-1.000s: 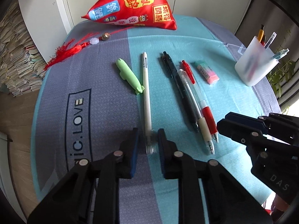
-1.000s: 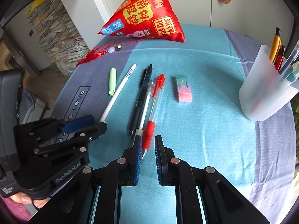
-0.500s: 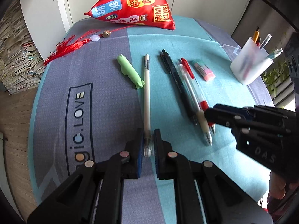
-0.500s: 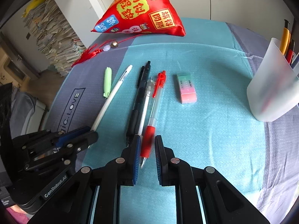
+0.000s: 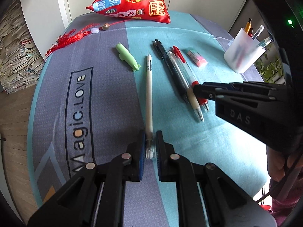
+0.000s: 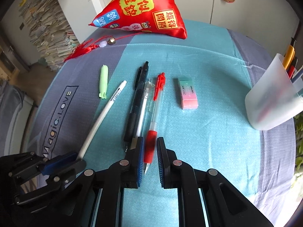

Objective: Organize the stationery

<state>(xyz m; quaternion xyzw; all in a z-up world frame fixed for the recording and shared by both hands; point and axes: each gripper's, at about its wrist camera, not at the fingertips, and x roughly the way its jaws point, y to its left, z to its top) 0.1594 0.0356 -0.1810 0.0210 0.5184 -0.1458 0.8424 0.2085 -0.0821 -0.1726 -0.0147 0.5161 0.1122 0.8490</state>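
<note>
My left gripper [image 5: 150, 141] is shut on the clear cap end of a white pen [image 5: 148, 94], which points away over the cloth. My right gripper [image 6: 150, 151] is shut on the red rubber grip of a red pen [image 6: 158, 98]; that pen still lies in line with a clear pen [image 6: 145, 98] and a black pen [image 6: 137, 104]. A green clip-like piece [image 6: 103, 81] lies to the left, and a pink-green eraser [image 6: 187, 94] to the right. A frosted pen cup [image 6: 272, 104] with several pens stands at the far right.
A red satin pouch [image 5: 132, 0] with a red tassel [image 5: 75, 37] sits at the table's far edge. The blue-grey tablecloth [image 5: 79, 104] covers a round table. Stacked papers [image 5: 13, 56] stand on the floor to the left. A person's hand shows at the right edge.
The left jaws closed on the white pen's cap end and drew the pen back toward the near side, away from the green piece. The right gripper slid forward over the red pen's grip.
</note>
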